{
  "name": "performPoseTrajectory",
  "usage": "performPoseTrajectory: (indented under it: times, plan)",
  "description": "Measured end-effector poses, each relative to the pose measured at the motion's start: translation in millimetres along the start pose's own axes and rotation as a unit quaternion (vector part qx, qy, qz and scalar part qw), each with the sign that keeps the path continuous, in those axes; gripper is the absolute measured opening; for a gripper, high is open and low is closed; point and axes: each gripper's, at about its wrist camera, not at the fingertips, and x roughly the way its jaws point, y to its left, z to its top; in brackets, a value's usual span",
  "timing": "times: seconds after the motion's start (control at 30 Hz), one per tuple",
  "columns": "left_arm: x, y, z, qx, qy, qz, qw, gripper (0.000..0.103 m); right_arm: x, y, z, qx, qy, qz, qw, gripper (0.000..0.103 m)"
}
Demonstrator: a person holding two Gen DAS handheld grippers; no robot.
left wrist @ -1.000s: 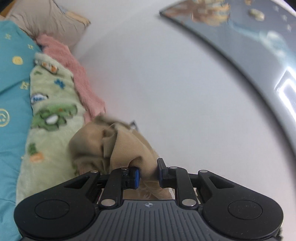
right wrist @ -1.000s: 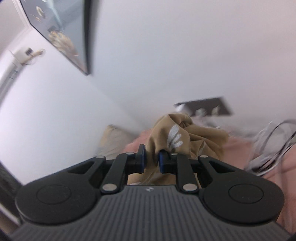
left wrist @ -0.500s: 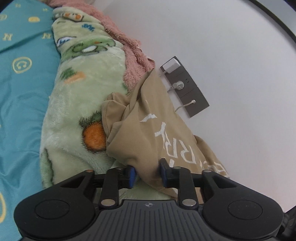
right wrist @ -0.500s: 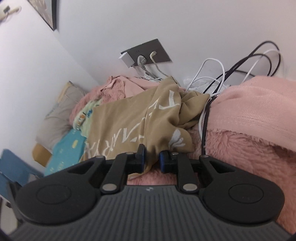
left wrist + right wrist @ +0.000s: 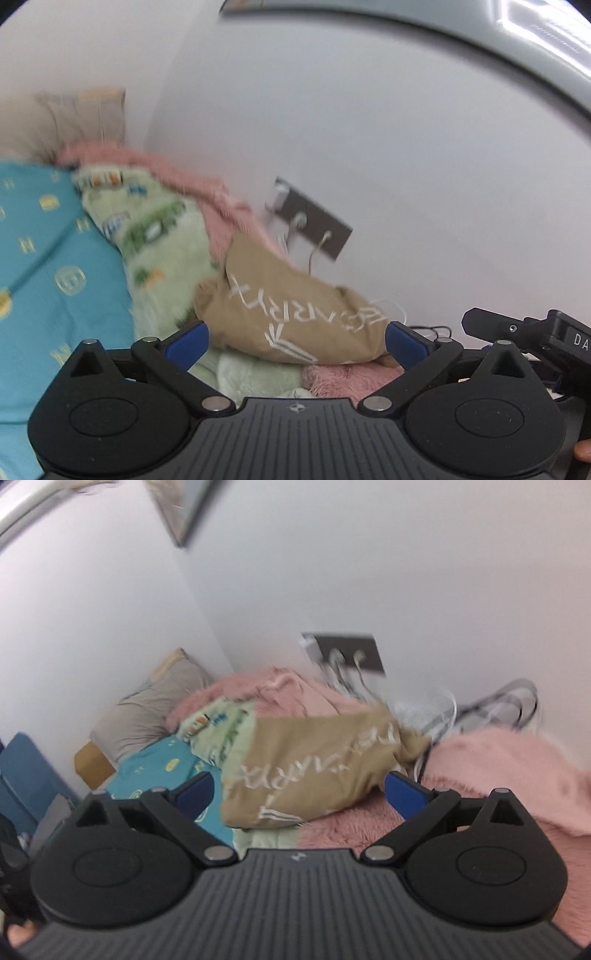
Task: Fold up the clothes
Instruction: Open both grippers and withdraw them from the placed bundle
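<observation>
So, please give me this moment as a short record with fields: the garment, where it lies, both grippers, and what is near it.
garment: tan cotton shirt with white lettering, bunched, not folded
lies on: green printed fleece blanket and pink fluffy blanket
left gripper: open, holds nothing
right gripper: open, holds nothing
nearby: grey wall socket plate, white and black cables, teal patterned sheet

Tan shirt (image 5: 317, 775) blurred, its white lettering unreadable; cables (image 5: 480, 709) smeared; wall picture (image 5: 181, 506) cropped.
</observation>
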Motion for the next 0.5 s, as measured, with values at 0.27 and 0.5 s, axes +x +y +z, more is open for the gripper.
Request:
performPoseTrajectory:
  times: [0.27,0.5]
  plan:
    - [-103.4,-19.4,-21.3,0.072,-0.079,0.041,0.9934,0.103,-70.3,42.3,-29.3,-0.073,-0.061,0.016,0.995,0.101]
    - [-149.5,-27.8,-54.2,0.111,-0.118,0.04,0.986,0.103,-97.0,58.4,-67.7,-0.099,-0.104,0.014,0.99,0.101]
